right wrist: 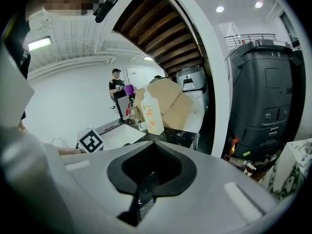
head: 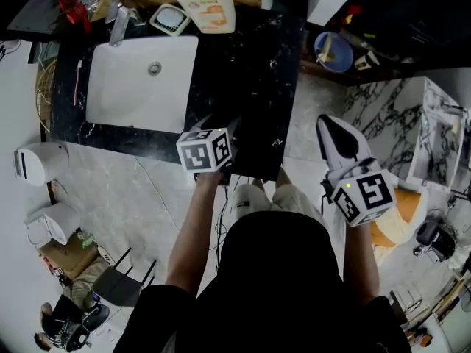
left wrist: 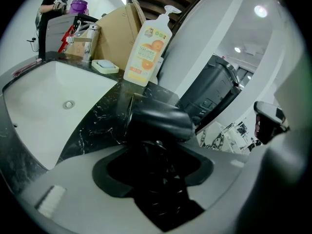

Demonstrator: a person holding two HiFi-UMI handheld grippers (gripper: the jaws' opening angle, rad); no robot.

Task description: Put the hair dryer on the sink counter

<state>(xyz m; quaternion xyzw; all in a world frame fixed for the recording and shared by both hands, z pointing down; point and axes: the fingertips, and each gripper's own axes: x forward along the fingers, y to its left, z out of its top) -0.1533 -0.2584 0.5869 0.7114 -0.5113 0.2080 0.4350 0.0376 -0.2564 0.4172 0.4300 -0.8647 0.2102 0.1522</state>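
The black hair dryer [left wrist: 158, 121] sits between the jaws of my left gripper [left wrist: 156, 152], which is shut on it, its coiled cord bunched in the jaw opening. It hangs just over the black marble sink counter [left wrist: 105, 116], right of the white basin [left wrist: 44, 101]. In the head view the left gripper [head: 221, 140] is at the counter's [head: 254, 72] front edge, and its marker cube hides the dryer. My right gripper [head: 335, 137] is off to the right over the floor, jaws together and empty; the right gripper view [right wrist: 151, 172] shows nothing between them.
An orange-labelled soap bottle [head: 207, 2], a soap dish [head: 171, 19] and the faucet [head: 120, 22] stand at the counter's back, with a cardboard box [left wrist: 114, 38] behind. The basin [head: 140, 83] fills the counter's left half. A dark appliance [left wrist: 214, 91] stands right of the counter. A person [right wrist: 116, 84] stands far back.
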